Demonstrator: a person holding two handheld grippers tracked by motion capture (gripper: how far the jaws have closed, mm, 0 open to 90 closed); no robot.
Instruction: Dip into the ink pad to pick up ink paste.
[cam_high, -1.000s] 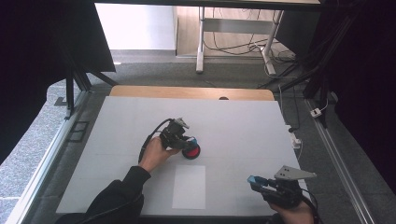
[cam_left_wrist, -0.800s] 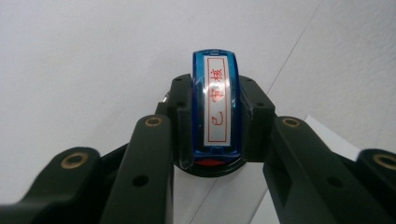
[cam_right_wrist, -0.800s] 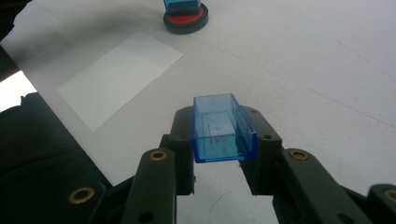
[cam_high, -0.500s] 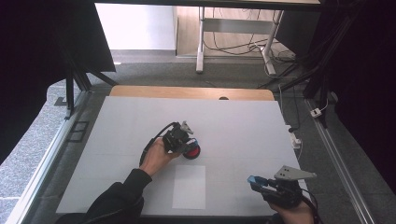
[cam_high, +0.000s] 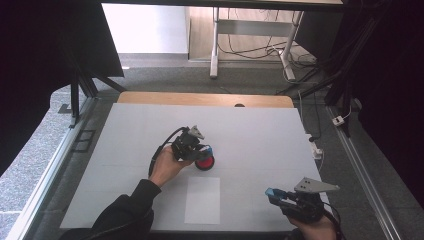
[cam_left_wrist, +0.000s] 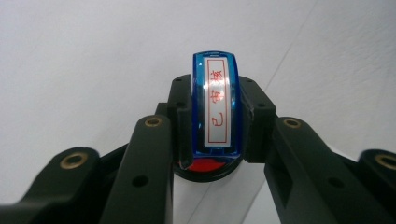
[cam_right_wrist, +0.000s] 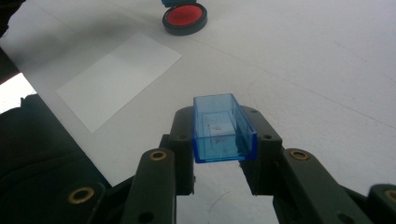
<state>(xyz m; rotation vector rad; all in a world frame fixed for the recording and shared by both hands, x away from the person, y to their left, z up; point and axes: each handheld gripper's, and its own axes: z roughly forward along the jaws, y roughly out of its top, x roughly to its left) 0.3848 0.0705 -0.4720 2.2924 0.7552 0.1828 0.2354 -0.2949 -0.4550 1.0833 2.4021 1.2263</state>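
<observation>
Left hand-held gripper (cam_high: 200, 152) pinches the blue stamp (cam_left_wrist: 216, 105) by its sides, label facing the camera, its lower end down on the red ink pad (cam_high: 204, 162) near the middle of the desk (cam_high: 125, 130). White sheet of paper (cam_high: 202, 200) lies just in front of the pad, untouched. Right hand-held gripper (cam_high: 274, 195), at the near right edge of the desk, pinches the clear blue stamp cap (cam_right_wrist: 223, 128), well apart from the pad.

Risks, judged: a tilted press would ink the face unevenly; lifting askew could drag the shallow pad along; a smooth plastic body may twist in the pads, printing crooked on the paper.
</observation>
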